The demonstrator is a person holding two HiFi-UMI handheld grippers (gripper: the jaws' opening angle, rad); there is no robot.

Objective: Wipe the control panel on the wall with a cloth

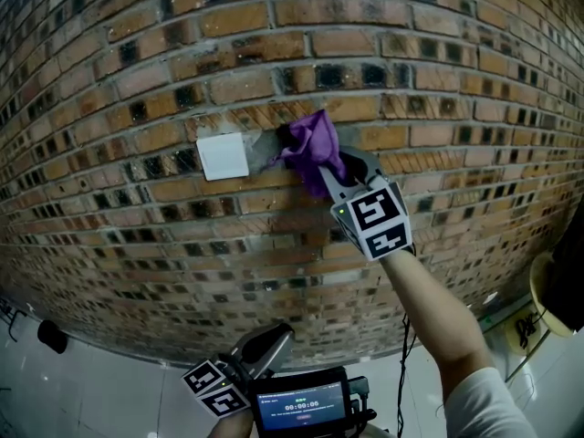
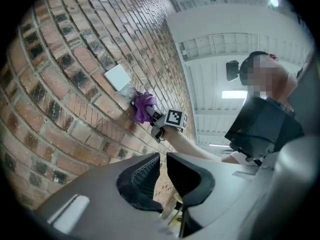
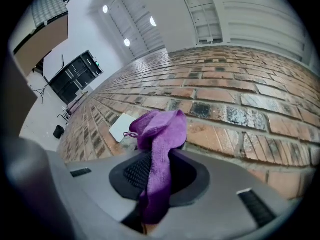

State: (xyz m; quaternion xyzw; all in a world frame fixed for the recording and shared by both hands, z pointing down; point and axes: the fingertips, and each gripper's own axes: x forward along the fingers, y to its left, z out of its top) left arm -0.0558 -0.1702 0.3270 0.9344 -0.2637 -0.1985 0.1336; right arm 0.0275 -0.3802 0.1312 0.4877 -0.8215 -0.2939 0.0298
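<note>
1. On the brick wall (image 1: pixel 438 108), in the head view, the white panel (image 1: pixel 223 156) sits flat. The purple cloth (image 1: pixel 308 144) is bunched just to its right, over a grey patch and not on the white face. The right tongs (image 1: pixel 328 173) reach up to it from below right. The left tongs (image 1: pixel 274 340) hang low, well apart from the panel, near a small screen (image 1: pixel 299 407).
2. In the left gripper view, the left tongs (image 2: pixel 163 165) are all but together, with only a slim slit between the jaws and nothing in it. Far up the wall, the cloth (image 2: pixel 144 106) lies beside the panel (image 2: pixel 117 77).
3. In the right gripper view, the right tongs (image 3: pixel 159 171) are clamped on the cloth (image 3: pixel 160 144). Its long axis runs along the jaws, with the tail in the throat and the bunched head pointing at the wall. The panel (image 3: pixel 121 127) lies beyond, to the left. The head probably touches the bricks, though this angle does not settle it.
4. I judge the wipe to be at its start, with the cloth at the panel's edge. The next move calls for a sideways sweep left across the white face, keeping the bunched head pressed flat.
</note>
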